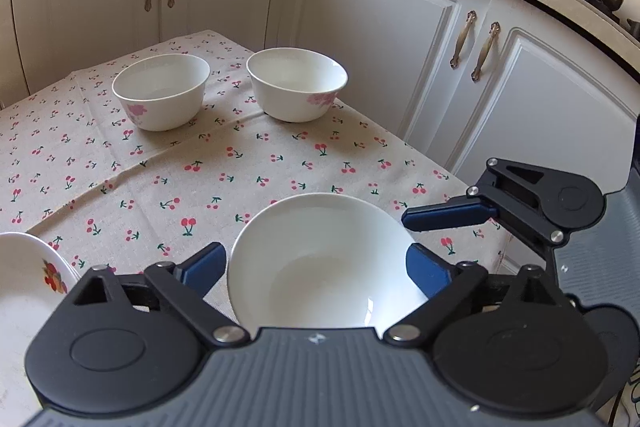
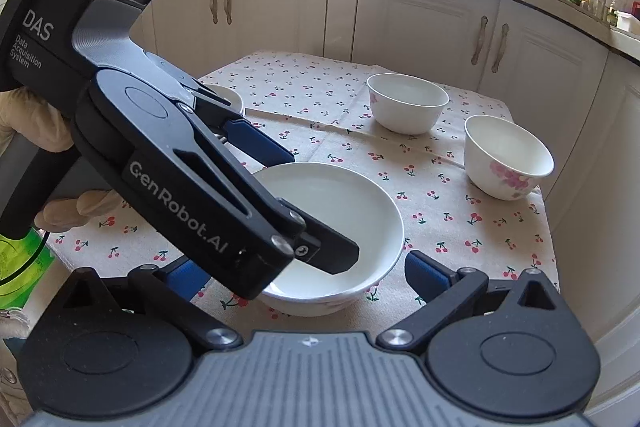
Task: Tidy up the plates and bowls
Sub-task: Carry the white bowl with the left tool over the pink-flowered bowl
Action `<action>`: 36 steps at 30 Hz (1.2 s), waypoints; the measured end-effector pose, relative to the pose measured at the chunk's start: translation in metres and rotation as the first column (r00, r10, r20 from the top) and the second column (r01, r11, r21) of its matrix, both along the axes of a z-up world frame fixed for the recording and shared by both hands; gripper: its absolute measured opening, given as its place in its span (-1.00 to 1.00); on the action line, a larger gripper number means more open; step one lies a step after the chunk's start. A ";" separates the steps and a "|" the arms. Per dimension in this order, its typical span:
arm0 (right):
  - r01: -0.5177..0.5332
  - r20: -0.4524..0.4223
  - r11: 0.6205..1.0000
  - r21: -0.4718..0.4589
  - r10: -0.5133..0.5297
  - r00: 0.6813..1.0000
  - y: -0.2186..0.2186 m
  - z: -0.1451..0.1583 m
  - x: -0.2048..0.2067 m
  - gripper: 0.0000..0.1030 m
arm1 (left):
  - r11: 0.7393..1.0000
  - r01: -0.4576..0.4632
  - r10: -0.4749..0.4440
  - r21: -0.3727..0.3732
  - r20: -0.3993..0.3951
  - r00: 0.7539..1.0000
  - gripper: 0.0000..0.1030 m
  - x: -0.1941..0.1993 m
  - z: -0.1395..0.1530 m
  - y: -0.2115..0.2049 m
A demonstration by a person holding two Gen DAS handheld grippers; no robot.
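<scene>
White china sits on a cherry-print tablecloth [image 1: 168,183]: the shallow plain bowl [image 1: 324,263] lies nearest you, close to the table's front edge, with your left gripper [image 1: 316,269] set around it. Its blue pads [image 1: 204,265] stand wide on either side of the rim, and from the right wrist view they look clear of the china, though the near pad is partly hidden there, so contact cannot be ruled out. Your right gripper [image 2: 308,275] is spread wide too, nothing between its pads, just beside the same bowl [image 2: 360,211]; in the left wrist view one of its blue fingers [image 1: 448,217] reaches toward the bowl's right edge without touching. Two deeper bowls with pink flowers stand well apart from this one at the far side of the cloth, the left one [image 1: 160,91] and the right one [image 1: 296,83] near each other, both upright. A dish with a fruit print [image 1: 28,279] shows at the left edge. Your gloved hand [image 2: 36,131] grips the left gripper's handle. White cabinet doors [image 1: 380,39] close the background.
</scene>
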State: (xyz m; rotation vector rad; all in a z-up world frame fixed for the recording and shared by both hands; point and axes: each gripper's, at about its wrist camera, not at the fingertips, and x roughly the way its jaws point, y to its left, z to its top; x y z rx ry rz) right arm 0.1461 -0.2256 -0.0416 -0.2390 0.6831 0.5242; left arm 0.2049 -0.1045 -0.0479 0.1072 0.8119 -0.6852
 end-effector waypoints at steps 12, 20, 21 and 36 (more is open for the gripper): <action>-0.033 0.054 0.999 0.026 0.032 0.998 -0.008 0.020 -0.012 1.00 | 1.000 0.005 -0.006 0.003 0.069 0.998 0.89 0.003 0.028 0.003; 0.027 0.086 0.999 0.041 -0.030 0.996 -0.029 0.032 0.000 1.00 | 0.999 0.000 -0.005 0.039 0.114 0.993 0.89 0.021 0.043 0.006; 0.037 0.090 0.998 0.042 -0.040 0.995 -0.032 0.033 0.002 1.00 | 0.999 0.000 -0.005 0.046 0.113 0.994 0.89 0.024 0.043 0.005; 0.188 0.123 0.982 -0.008 -0.186 0.975 -0.078 0.017 0.074 1.00 | 0.994 0.041 -0.050 0.106 0.083 0.995 0.89 0.100 0.044 -0.032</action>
